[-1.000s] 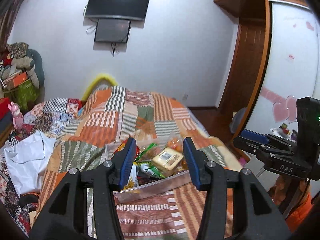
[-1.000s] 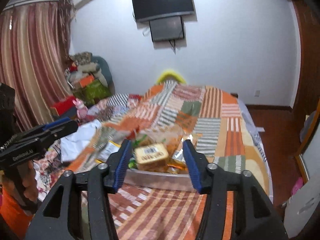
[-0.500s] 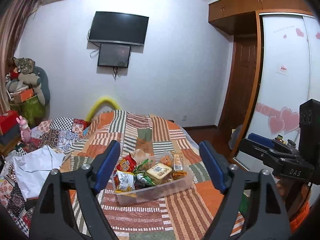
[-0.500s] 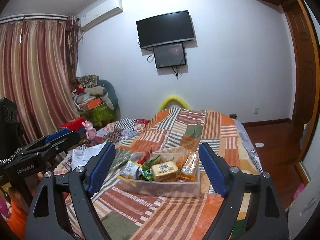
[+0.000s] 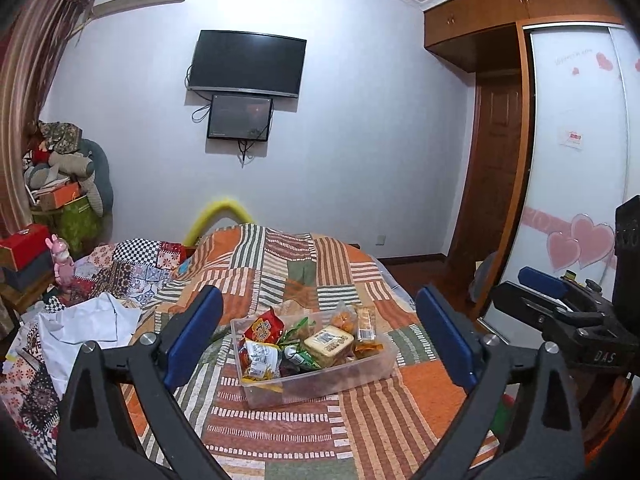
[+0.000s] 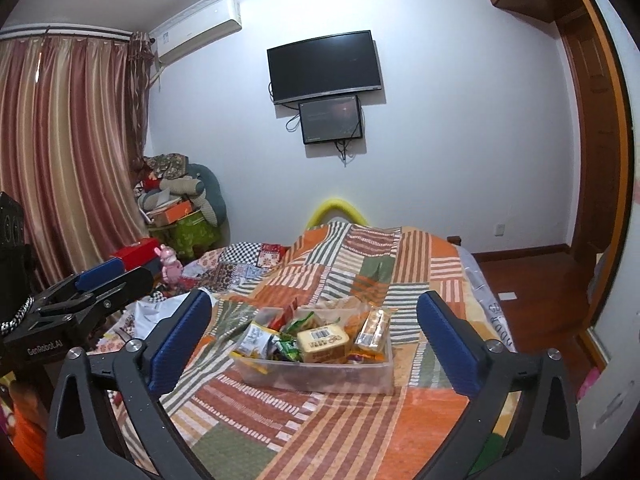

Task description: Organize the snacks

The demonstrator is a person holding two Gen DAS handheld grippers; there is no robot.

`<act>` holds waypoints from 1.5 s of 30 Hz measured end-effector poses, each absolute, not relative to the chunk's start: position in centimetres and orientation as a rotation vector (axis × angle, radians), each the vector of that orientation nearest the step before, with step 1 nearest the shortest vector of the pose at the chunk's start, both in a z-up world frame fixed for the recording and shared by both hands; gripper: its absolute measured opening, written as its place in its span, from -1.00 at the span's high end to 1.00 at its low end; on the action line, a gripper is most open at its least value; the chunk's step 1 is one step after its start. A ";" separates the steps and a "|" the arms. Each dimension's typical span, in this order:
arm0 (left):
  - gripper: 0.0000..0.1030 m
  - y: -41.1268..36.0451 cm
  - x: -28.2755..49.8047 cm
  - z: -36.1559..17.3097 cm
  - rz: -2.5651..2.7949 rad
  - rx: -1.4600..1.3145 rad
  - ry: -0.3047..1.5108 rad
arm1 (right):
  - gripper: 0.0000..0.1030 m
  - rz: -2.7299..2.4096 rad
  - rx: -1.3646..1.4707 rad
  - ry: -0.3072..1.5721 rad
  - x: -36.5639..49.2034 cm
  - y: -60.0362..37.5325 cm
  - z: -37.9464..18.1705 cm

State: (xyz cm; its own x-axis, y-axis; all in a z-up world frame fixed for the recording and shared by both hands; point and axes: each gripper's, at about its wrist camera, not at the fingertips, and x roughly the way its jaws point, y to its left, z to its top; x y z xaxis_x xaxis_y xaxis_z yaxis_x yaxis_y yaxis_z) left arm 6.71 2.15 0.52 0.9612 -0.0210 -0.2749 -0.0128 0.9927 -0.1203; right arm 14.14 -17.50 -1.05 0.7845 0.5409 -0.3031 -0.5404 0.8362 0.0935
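Clear plastic tub of mixed snack packets sits lower centre on the patchwork bed. Left gripper and right gripper: jaws just opened wide, empty, framing the tub for approach.

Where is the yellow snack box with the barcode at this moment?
The yellow snack box lies in the clear plastic bin on the patchwork bed, right of the red packet in the left wrist view.

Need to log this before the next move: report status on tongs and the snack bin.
Both tongs, left and right, just opened wide, nothing between them. Snack bin full, resting on the quilt. Nothing blocking.
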 end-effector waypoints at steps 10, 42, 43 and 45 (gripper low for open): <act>-0.98 2.3 6.6 0.1 0.009 -0.123 0.282 | -0.99 0.568 -0.003 0.333 14.0 -17.7 -1.2; -0.99 2.6 6.5 0.3 0.006 -0.143 0.288 | -0.99 0.559 0.002 0.332 14.3 -18.5 -1.0; -0.99 2.6 6.5 0.3 0.007 -0.142 0.288 | -0.99 0.559 0.002 0.332 14.3 -18.4 -1.1; -0.99 2.5 6.5 0.3 0.007 -0.138 0.286 | -0.99 0.559 0.002 0.332 14.3 -18.4 -1.0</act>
State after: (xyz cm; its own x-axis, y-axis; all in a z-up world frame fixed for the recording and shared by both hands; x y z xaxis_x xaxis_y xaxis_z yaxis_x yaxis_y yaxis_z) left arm 6.46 2.47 0.29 0.9593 -0.0129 -0.2820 -0.0263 0.9905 -0.1348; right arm 14.28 -18.41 -1.05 0.7958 0.5209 -0.3088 -0.5201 0.8491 0.0919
